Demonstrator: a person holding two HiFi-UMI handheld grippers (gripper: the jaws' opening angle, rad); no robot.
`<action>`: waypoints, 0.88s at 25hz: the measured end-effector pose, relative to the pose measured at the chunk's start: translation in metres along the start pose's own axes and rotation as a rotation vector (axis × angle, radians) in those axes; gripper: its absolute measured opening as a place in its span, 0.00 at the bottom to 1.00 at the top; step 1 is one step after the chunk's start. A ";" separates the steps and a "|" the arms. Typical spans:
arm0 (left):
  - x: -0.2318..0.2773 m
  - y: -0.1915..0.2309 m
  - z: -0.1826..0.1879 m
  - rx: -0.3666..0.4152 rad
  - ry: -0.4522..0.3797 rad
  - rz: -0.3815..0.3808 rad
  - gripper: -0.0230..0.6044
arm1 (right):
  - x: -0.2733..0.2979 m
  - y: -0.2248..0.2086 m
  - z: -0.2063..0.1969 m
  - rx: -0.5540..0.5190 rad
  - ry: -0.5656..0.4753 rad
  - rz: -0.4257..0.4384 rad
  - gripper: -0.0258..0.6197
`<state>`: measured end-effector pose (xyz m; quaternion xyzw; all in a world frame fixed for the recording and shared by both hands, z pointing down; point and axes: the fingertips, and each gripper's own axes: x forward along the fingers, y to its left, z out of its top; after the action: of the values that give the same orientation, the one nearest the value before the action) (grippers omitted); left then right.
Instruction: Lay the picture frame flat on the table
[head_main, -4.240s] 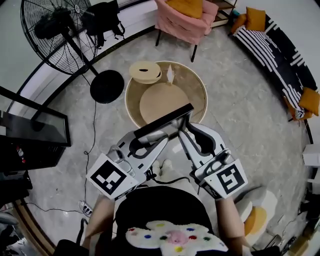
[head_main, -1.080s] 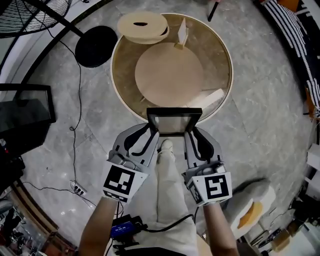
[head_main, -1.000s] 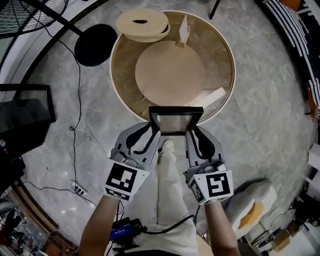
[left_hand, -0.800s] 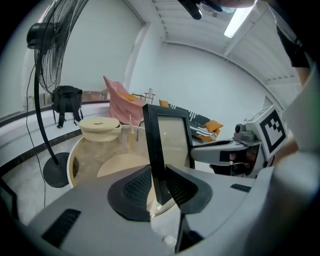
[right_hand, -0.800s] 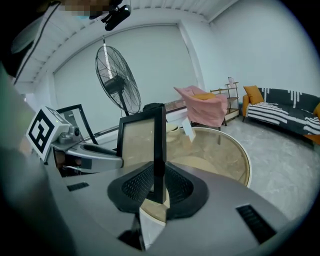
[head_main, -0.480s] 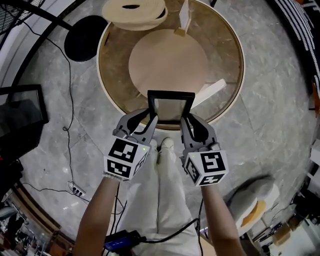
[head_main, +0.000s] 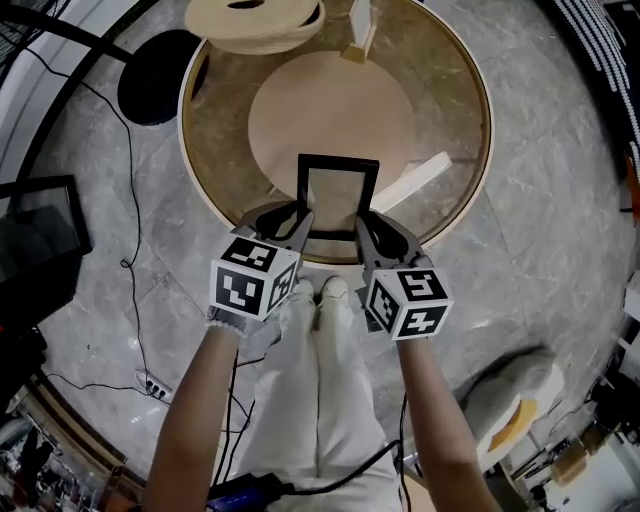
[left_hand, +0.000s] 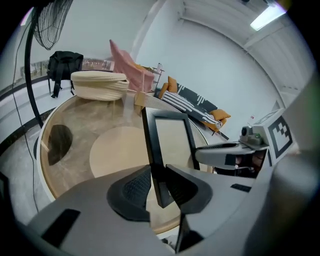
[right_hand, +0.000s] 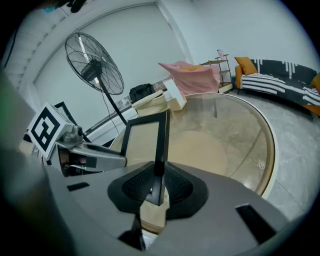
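The black-rimmed picture frame (head_main: 338, 195) with a clear pane hangs over the near side of the round glass table (head_main: 205, 200), its top leaning away from me. My left gripper (head_main: 300, 222) is shut on the frame's left side bar near the bottom, and my right gripper (head_main: 362, 226) is shut on the right side bar. In the left gripper view the bar (left_hand: 152, 150) runs up between the pads (left_hand: 135, 187). In the right gripper view the frame's edge (right_hand: 161, 145) sits between the jaws, which have just closed a little further on it. Whether the bottom edge touches the glass I cannot tell.
A cream woven basket (head_main: 255, 15) and a small white card stand (head_main: 358, 25) sit at the table's far side. A pale slat (head_main: 415, 182) shows under the glass. A black fan base (head_main: 155, 62) stands on the floor to the left. My feet (head_main: 322, 292) are by the near rim.
Both grippers have come down with the frame, from above the table's near rim to low over the glass. The frame has tipped and both cubes now show more of their top faces.
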<state>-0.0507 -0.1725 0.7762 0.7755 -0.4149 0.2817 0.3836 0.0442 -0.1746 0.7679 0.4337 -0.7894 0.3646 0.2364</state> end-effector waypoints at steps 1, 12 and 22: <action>0.004 0.001 0.002 0.000 0.006 -0.003 0.20 | 0.003 -0.003 0.001 0.007 0.001 -0.004 0.17; 0.023 0.015 0.006 -0.056 -0.012 0.031 0.21 | 0.025 -0.015 0.002 0.047 0.003 -0.043 0.16; -0.016 0.010 0.010 -0.007 -0.059 0.103 0.20 | -0.011 -0.011 0.028 -0.004 -0.114 -0.092 0.16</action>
<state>-0.0667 -0.1774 0.7622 0.7597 -0.4663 0.2768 0.3589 0.0583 -0.1949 0.7466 0.4891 -0.7816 0.3263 0.2085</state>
